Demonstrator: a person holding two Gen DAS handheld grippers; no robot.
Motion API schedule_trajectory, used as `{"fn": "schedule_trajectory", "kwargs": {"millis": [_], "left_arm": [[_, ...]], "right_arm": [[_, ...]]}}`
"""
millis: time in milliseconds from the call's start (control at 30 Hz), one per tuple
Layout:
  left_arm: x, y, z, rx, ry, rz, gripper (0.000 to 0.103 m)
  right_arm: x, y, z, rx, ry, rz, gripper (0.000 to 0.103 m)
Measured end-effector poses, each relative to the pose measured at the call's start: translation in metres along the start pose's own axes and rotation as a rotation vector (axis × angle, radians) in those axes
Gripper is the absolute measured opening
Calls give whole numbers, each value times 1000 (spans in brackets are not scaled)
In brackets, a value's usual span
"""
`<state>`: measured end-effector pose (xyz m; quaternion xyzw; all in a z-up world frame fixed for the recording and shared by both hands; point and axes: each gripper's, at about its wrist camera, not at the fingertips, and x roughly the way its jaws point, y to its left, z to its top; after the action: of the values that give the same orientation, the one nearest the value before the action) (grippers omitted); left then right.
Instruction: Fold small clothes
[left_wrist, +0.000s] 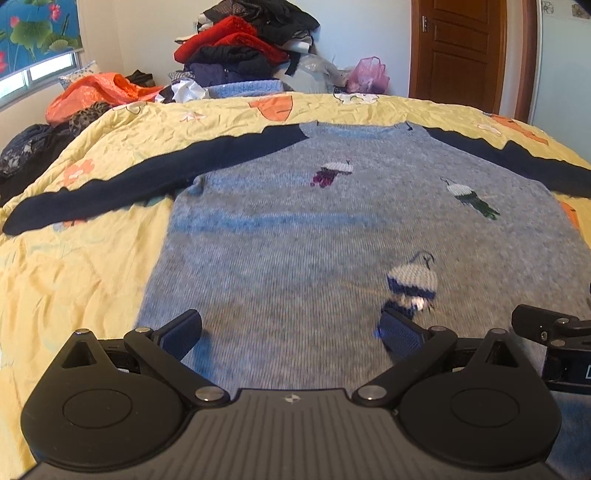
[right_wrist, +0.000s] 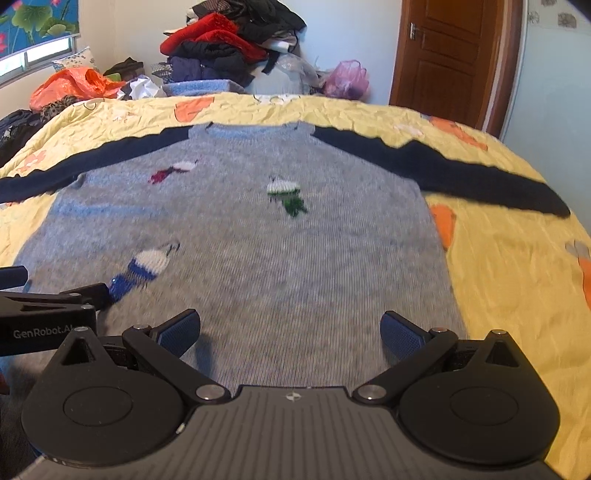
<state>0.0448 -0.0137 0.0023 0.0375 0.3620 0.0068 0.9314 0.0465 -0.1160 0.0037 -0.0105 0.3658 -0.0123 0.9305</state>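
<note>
A grey-blue knitted sweater (left_wrist: 295, 229) (right_wrist: 240, 236) with dark navy sleeves and small knitted bird motifs lies spread flat on the bed, collar at the far side, both sleeves stretched outward. My left gripper (left_wrist: 291, 334) hovers open over the sweater's near hem, left of centre, nothing between its blue pads. My right gripper (right_wrist: 290, 332) is open too, over the hem's right part. Each gripper's black body shows at the edge of the other's view. The hem itself is hidden under the grippers.
A yellow floral quilt (left_wrist: 92, 258) (right_wrist: 517, 277) covers the bed. A tall pile of clothes (left_wrist: 240, 48) (right_wrist: 229, 40) and plastic bags stand at the far side. A brown wooden door (left_wrist: 458, 51) (right_wrist: 447, 55) is at the back right, a window at the back left.
</note>
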Motion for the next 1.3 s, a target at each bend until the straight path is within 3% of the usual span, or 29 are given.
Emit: {"fn": "schedule_trajectory", "kwargs": {"millis": [567, 1033, 1167, 1300], "left_arm": [[33, -1, 24, -24, -19, 11, 103], [43, 6, 25, -61, -7, -40, 103], [43, 6, 25, -61, -8, -39, 103], [43, 5, 25, -62, -8, -41, 103]], "right_arm": [[35, -3, 7, -2, -15, 28, 103], [49, -13, 23, 24, -10, 72, 103], [31, -57, 33, 158, -121, 202, 102], [30, -147, 56, 363, -215, 165, 103]]}}
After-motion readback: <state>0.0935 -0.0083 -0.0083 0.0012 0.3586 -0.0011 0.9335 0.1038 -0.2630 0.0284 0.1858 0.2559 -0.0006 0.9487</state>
